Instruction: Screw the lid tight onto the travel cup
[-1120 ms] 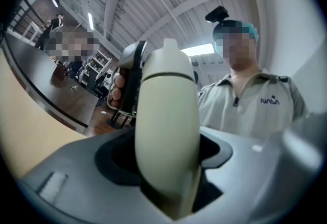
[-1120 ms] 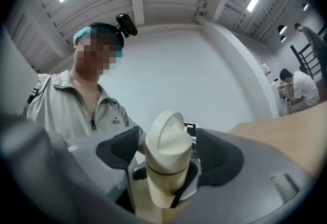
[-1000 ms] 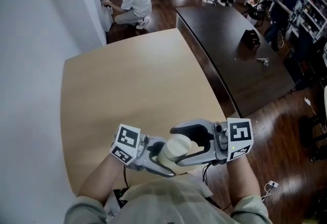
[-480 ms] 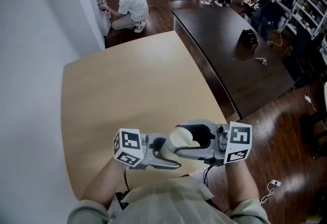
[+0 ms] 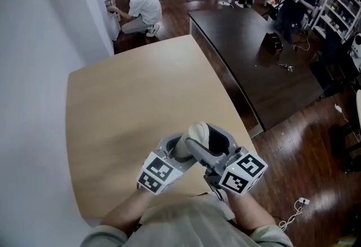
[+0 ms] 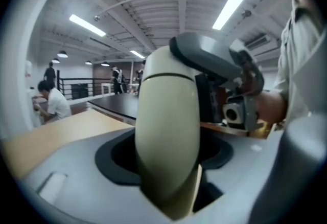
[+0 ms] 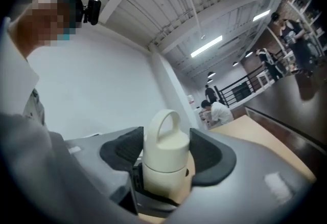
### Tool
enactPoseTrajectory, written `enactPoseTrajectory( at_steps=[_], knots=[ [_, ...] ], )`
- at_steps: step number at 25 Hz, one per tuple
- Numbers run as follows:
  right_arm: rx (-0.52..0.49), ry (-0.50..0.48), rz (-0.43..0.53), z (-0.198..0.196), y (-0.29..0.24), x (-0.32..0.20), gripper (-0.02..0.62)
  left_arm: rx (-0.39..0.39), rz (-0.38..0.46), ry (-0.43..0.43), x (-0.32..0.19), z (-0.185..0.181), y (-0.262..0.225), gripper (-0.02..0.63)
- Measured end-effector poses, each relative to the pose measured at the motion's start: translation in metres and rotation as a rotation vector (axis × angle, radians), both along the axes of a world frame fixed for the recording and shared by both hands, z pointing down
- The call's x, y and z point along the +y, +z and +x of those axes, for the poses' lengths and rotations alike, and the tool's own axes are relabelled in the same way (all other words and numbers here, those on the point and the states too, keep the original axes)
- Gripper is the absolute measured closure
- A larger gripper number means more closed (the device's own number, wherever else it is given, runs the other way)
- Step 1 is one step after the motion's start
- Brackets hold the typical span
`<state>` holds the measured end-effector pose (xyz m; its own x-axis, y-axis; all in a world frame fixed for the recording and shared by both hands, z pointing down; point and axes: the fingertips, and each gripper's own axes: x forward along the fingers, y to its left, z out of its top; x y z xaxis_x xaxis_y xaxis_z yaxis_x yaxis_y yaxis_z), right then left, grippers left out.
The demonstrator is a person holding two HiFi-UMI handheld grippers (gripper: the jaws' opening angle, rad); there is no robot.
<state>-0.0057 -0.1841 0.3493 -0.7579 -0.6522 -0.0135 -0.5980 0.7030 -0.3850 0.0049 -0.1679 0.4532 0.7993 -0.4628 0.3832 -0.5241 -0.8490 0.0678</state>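
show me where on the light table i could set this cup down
Nearly the whole light wooden table is bare, from the side by the white wall across to the edge facing the dark table. Only the near edge is crowded, where the travel cup is held.

Travel cup point(image 5: 196, 132): cream, smooth, rounded body, about upright, held clear of the desk point(image 5: 130, 105) over its near edge, with the body gripped between the jaws of my left tool point(image 6: 164, 154). Lid point(image 7: 164, 142): same cream, loop handle on top, seated on the cup, a thin dark seam marking the join. My right tool point(image 7: 164, 154) has just been closing, its pads now against the lid's sides.
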Motion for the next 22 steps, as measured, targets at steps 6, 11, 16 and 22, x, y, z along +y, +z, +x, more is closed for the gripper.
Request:
enactPoseTrajectory(
  at_steps=[6, 11, 16, 22],
  knots=[
    [0.014, 0.194, -0.089, 0.002, 0.027, -0.012, 0.313, -0.131, 0.082, -0.246, -0.016, -0.011, 0.033, 0.29],
    [0.019, 0.197, -0.108, 0.0, 0.037, -0.012, 0.313, -0.119, 0.056, -0.226, -0.014, -0.01, 0.039, 0.29],
    [0.017, 0.106, -0.067, -0.006, 0.023, -0.006, 0.311, -0.051, 0.016, -0.137, -0.01, -0.01, 0.024, 0.29],
    [-0.043, -0.168, 0.037, -0.003, -0.017, 0.021, 0.281, 0.151, -0.064, 0.175, 0.015, -0.012, -0.01, 0.29]
  ],
)
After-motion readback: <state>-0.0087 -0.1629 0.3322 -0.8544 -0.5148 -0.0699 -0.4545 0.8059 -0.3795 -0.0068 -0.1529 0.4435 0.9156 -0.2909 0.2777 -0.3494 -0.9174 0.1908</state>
